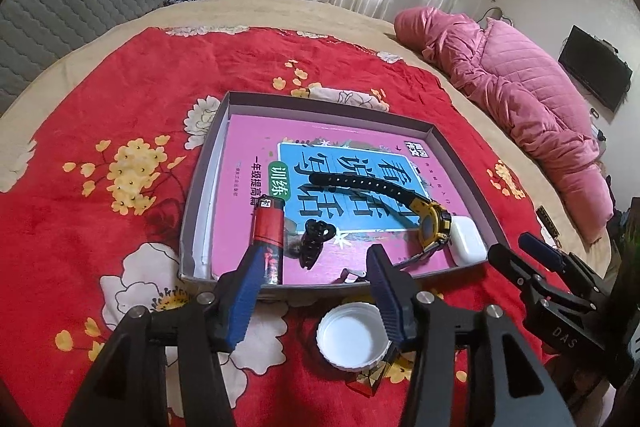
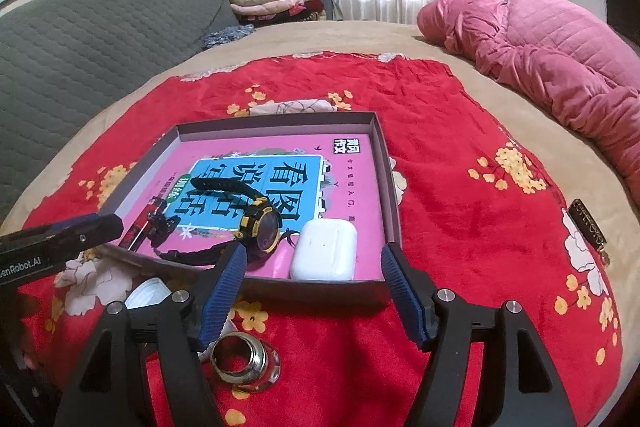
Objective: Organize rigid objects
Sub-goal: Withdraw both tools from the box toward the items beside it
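With both the left tongs [image 1: 312, 267] and the right tongs [image 2: 314, 263] open and empty, things are being put in the box [image 1: 464, 163], so the white cap [image 1: 352, 337] could be picked up next.

The shallow box [image 1: 464, 163] on the red floral blanket [image 1: 120, 99] is open from above. Its near half is crowded: a red lighter [image 1: 269, 235], a black hair clip [image 1: 314, 241], a yellow-and-black watch [image 1: 430, 225] and a white earbud case [image 1: 466, 241] lie close together along the near wall. The far half holds only the flat pink book [image 1: 256, 131]. Before the box, a white cap [image 1: 352, 337] and a metal ring [image 2: 244, 361] occupy the blanket. The blanket to either side lies bare.
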The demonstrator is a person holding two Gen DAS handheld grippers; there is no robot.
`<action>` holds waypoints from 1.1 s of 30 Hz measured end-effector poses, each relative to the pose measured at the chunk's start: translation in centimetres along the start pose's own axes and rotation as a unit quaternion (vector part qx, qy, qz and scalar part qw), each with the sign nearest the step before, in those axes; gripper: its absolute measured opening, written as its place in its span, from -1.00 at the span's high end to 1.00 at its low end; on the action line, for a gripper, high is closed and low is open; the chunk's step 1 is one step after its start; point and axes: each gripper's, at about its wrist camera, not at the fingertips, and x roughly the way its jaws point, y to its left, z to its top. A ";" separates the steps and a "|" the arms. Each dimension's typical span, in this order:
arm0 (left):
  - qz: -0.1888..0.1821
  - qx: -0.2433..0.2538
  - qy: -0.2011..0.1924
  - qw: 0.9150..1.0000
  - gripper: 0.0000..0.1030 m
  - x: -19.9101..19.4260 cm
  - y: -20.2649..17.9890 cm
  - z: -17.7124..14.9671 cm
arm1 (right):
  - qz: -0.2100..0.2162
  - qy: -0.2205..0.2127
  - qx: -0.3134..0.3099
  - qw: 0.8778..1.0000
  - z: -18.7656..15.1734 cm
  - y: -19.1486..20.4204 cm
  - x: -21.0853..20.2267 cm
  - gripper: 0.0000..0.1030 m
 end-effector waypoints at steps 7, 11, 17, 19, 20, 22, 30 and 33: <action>0.004 0.006 -0.003 1.000 -0.09 -0.7 -0.2 -0.4 | 0.006 -0.011 -0.006 1.000 -0.1 0.2 -0.7 -0.40; 0.008 0.016 0.000 1.000 -0.20 -1.0 -0.6 -0.9 | 0.006 -0.013 -0.012 1.000 -0.4 0.4 -1.0 -0.42; 0.013 0.025 0.002 1.000 -0.21 -1.8 -1.1 -1.5 | 0.010 -0.022 -0.021 0.999 -0.7 0.7 -1.9 -0.43; 0.013 0.026 0.002 1.000 -0.21 -2.0 -1.2 -1.7 | 0.012 -0.025 -0.023 0.999 -0.7 0.7 -2.3 -0.44; 0.015 0.027 0.001 1.000 -0.21 -2.2 -1.2 -1.8 | 0.013 -0.026 -0.023 0.999 -0.7 0.8 -2.4 -0.44; 0.015 0.028 0.002 0.999 -0.21 -2.4 -1.3 -1.8 | 0.016 -0.029 -0.025 0.999 -0.9 0.9 -2.8 -0.44; 0.014 0.026 -0.002 1.000 -0.21 -3.7 -1.0 -2.2 | 0.020 -0.031 -0.024 0.999 -1.2 0.9 -3.8 -0.45; 0.012 0.026 -0.003 1.000 -0.21 -4.1 -0.9 -2.4 | 0.019 -0.031 -0.026 0.999 -1.3 0.9 -4.2 -0.45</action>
